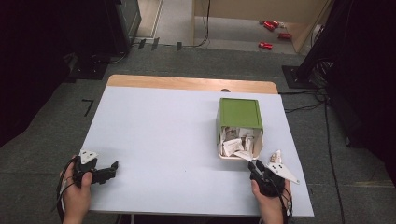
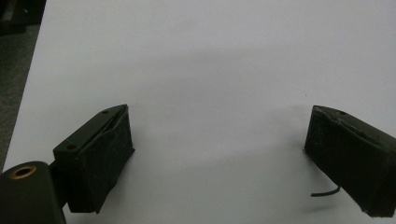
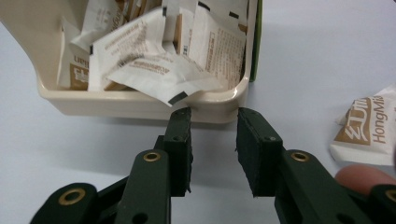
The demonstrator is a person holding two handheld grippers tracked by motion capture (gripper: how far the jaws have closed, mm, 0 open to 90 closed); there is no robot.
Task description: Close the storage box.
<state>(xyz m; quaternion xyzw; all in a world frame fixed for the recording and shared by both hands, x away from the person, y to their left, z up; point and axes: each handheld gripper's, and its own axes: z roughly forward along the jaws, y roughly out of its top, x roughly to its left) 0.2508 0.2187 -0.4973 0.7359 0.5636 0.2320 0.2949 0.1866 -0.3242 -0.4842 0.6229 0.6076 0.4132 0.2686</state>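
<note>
At the near right of the pale worktop [image 1: 154,140], the right hand-held gripper [image 3: 214,119] was held low and level, its jaws parted by a narrow gap and aimed at the front rim of the cream tray [image 3: 140,105]. Nothing was clasped between them; the tips were placed just short of a white-and-brown sachet [image 3: 159,77] whose corner was hung over the rim, presumably so that this overhanging edge could be pinched without digging into the heap. The tray was seen partly drawn out of its green box [image 1: 239,112], which left the packed sachets exposed to a reach from the front. One loose sachet [image 3: 369,133] was laid on the worktop just beside the right hand. Well apart, at the near left, the left hand-held gripper [image 2: 219,144] was rested with jaws spread wide and empty, apparently kept out of the way.
</note>
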